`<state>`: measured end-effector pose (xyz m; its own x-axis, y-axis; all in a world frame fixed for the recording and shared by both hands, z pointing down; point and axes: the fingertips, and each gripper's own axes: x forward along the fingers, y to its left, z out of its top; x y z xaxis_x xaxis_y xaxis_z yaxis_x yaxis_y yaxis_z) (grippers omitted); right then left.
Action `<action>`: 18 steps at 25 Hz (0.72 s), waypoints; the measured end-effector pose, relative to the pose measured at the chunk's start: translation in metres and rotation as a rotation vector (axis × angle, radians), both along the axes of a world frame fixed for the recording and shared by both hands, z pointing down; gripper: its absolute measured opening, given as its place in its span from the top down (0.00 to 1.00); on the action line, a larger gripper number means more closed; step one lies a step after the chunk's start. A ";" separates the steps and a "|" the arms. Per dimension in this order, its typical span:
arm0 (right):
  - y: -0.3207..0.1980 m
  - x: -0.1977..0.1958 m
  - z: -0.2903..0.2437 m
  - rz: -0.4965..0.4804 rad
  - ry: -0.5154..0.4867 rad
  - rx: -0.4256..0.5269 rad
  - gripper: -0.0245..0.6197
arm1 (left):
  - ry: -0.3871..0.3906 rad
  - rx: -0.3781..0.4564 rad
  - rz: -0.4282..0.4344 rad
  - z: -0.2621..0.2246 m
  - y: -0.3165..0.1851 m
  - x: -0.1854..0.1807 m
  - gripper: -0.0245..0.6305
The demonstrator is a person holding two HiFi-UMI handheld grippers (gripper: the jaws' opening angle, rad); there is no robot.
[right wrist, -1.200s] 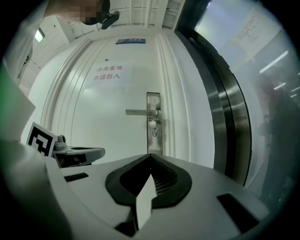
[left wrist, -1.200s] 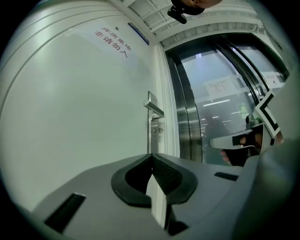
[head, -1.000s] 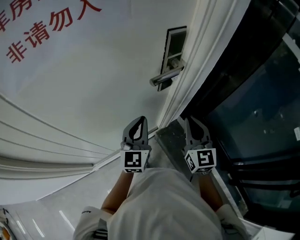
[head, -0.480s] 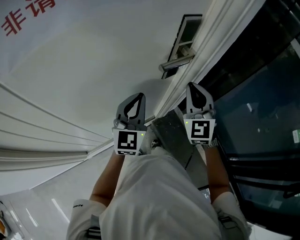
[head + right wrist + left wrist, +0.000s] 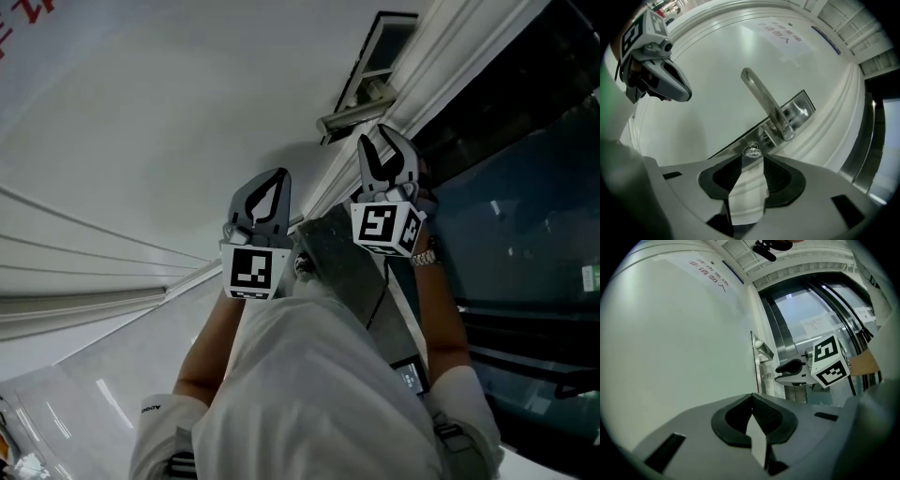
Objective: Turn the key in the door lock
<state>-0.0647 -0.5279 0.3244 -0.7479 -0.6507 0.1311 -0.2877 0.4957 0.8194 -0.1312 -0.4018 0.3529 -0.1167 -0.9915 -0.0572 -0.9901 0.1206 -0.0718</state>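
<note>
**Head view.** Your left tool [image 5: 279, 180] pointed at the white door [image 5: 169, 122]. Its jaws were closed tip to tip with nothing in them. Your right tool [image 5: 384, 141] stood higher in the picture, just below the metal door handle [image 5: 349, 116] and the lock plate [image 5: 375, 66], close to the door's edge. Dark glass [image 5: 525, 206] filled the right side. The key was too small to make out from here.

**Left gripper view.** The jaws of your left tool [image 5: 751, 397] met at their tips, clenched on nothing, and faced the plain door face [image 5: 670, 357]. Beyond them to the right, your right tool [image 5: 787, 369], with its marker cube [image 5: 829, 361], reached toward the lock plate at the door's edge.

**Right gripper view.** The jaws of your right tool [image 5: 752, 159] stood apart, having just been opening. The key [image 5: 751, 150] sat in the lock plate [image 5: 797, 110], just beside the root of the handle [image 5: 761, 96]. It showed in the gap right at the jaw tips, and neither pad pressed on it, so the tool had released. The handle slanted up and to the left from the plate. Your left tool [image 5: 670, 84] appeared at the upper left, well apart from the handle and lock.
</note>
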 end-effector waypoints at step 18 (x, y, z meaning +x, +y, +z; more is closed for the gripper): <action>-0.018 -0.023 0.005 0.014 0.169 0.251 0.76 | -0.004 0.011 -0.016 0.000 -0.004 0.004 0.95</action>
